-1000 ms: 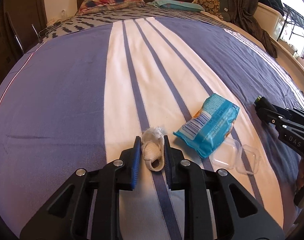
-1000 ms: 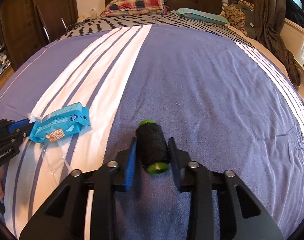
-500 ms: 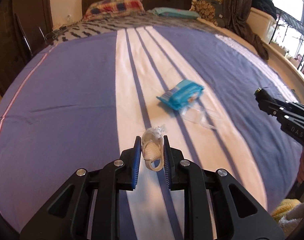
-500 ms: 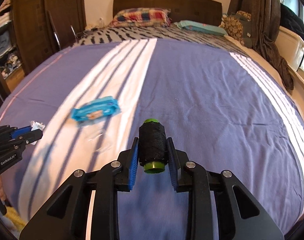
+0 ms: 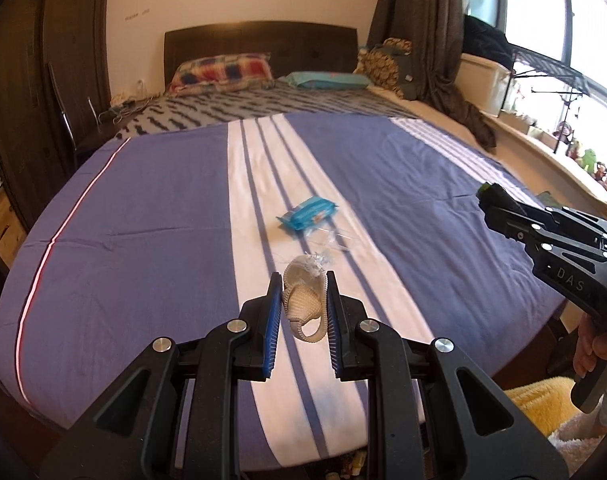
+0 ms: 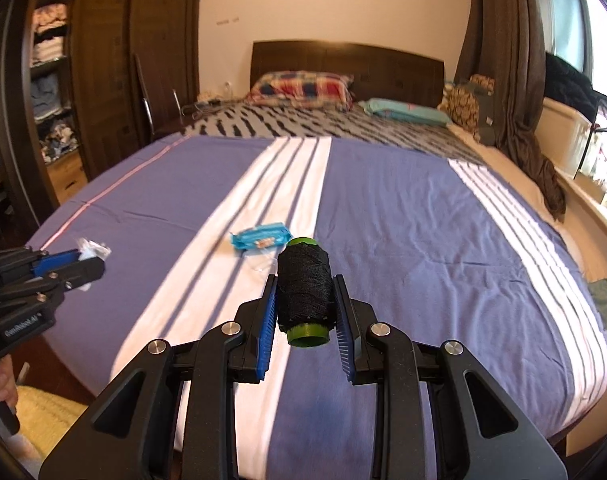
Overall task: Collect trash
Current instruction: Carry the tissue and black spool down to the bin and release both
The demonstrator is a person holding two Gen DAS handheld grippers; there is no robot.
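At the left, a wardrobe [image 5: 43, 80] stands close along the bed [image 5: 143, 208], leaving a narrow strip of floor beside the pink-striped edge. The left gripper [image 5: 303, 300] is clamped on a beige wad [image 5: 303, 304] with a bit of clear wrap at its top, held in the air above the foot of the bed. Ahead, on the white stripes in the middle of the cover, lie a blue packet [image 5: 307, 214] and, touching its near side, a clear plastic case [image 5: 333, 238]; whether anything is in the case cannot be told. The cover around them is open. The right gripper [image 6: 303, 304] is closed on a black spool [image 6: 303, 288] with green ends, also off the bed. On the right a curtain [image 5: 435, 40] and a window ledge [image 5: 543, 152] run along that edge. Since a second ago both grippers have drawn back and risen, so the packet now looks smaller and farther off, and the foot edge of the bed has come into view.
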